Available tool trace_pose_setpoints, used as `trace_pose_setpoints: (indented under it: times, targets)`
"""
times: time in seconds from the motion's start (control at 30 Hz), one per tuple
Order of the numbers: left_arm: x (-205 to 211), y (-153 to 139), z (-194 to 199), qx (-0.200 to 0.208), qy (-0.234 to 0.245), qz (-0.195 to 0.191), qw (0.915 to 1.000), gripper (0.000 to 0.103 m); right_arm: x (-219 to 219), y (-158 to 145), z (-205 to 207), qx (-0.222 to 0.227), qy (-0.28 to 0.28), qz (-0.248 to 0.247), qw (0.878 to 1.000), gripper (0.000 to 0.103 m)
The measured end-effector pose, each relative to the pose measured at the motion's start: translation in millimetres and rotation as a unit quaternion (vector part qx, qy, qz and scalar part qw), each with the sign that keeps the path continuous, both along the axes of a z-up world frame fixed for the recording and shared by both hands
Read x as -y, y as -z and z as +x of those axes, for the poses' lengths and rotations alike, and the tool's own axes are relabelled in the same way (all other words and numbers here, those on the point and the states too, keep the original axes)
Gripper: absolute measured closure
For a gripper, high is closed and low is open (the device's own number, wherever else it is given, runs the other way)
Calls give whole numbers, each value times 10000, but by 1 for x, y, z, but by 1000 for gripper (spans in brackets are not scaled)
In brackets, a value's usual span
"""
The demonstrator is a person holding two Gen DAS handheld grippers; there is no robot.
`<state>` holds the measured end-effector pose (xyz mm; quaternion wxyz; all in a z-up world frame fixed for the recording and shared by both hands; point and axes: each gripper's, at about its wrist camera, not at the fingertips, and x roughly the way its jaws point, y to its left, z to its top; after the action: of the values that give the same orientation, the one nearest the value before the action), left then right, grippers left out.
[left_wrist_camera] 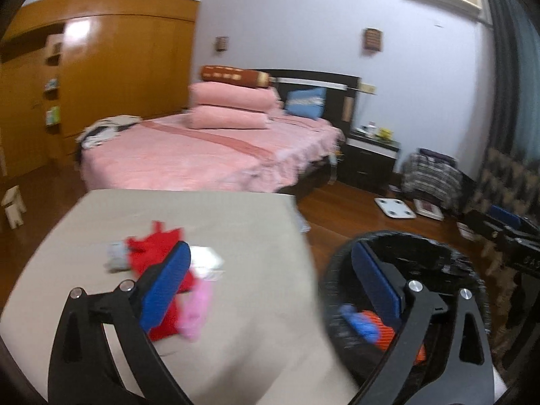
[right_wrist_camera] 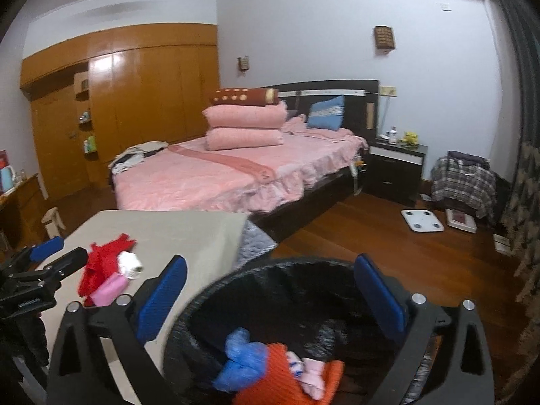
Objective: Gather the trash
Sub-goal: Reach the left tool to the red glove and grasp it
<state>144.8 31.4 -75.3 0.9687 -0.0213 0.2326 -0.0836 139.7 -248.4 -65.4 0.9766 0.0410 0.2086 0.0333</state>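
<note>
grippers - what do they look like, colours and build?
Both alike: black linkage arms with triangular cutouts and silver pivot bolts, blue textured pads on the fingers. Left gripper, right gripper. White lettering on the left one's black body, too blurred to read.

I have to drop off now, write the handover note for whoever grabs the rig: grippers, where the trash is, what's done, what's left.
Left gripper: open, empty, at the table's right edge.
Right gripper: open, empty, above the bin.
Done: blue scrap, orange piece and pale pink bits are in the bin.
Left: red piece, white wad and pink piece, clustered on the table. A greyish bit shows beside them in the left view, too blurred to identify.
</note>
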Motion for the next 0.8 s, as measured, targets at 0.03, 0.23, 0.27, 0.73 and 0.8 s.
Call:
trace_pose_setpoints:
  times: [0.03, 0.23, 0.27, 0.73, 0.8]
  targets:
    - [-10, -1, 1, 8, -116, 21, 9999, 9, -12, 0, 5, 15, -124, 19, 9999, 6]
    - [-63, 2, 3, -41, -768, 78, 9970, 9, -73, 4, 28, -32, -617, 81, 9981, 6]
    - [-69, 3, 3, -43, -822, 91, 9966, 9, -80, 6, 31, -42, -671, 83, 9977, 6]
    - [-114, 34, 29, -385, -1146, 188, 9925, 12, -158, 39, 79, -366, -1011, 26, 9942, 6]
    - [-113, 42, 37, -503, -1065, 176, 9929, 22, -159, 41, 82, -399, -1005, 8, 9941, 6]
